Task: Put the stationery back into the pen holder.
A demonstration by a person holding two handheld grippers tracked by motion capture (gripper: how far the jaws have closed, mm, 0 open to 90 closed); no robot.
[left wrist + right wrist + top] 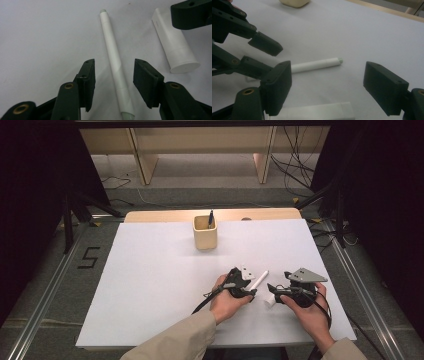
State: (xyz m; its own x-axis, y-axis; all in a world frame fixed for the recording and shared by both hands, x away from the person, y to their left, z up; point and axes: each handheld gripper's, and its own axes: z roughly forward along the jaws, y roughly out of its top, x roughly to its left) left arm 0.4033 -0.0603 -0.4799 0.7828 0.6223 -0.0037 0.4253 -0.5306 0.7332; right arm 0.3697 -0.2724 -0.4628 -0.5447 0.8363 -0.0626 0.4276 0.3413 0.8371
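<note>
1. A white sheet (150, 280) covers the table; a strip of light wood (165, 215) shows along its far edge.
2. Grey floor (45, 285) on both sides; a black "5" (87, 257) is marked on it at left.
3. Pale wooden furniture legs (142, 165) stand behind; cables (295, 165) trail on the floor at right.
4. Dark surroundings flank both sides.

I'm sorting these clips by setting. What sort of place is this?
Probably a lab or recording workspace, not a home or office. A table covered in plain white sheeting stands on a grey floor with loose cables, dark stands around it, and a taped mark on the floor beside it.
</note>
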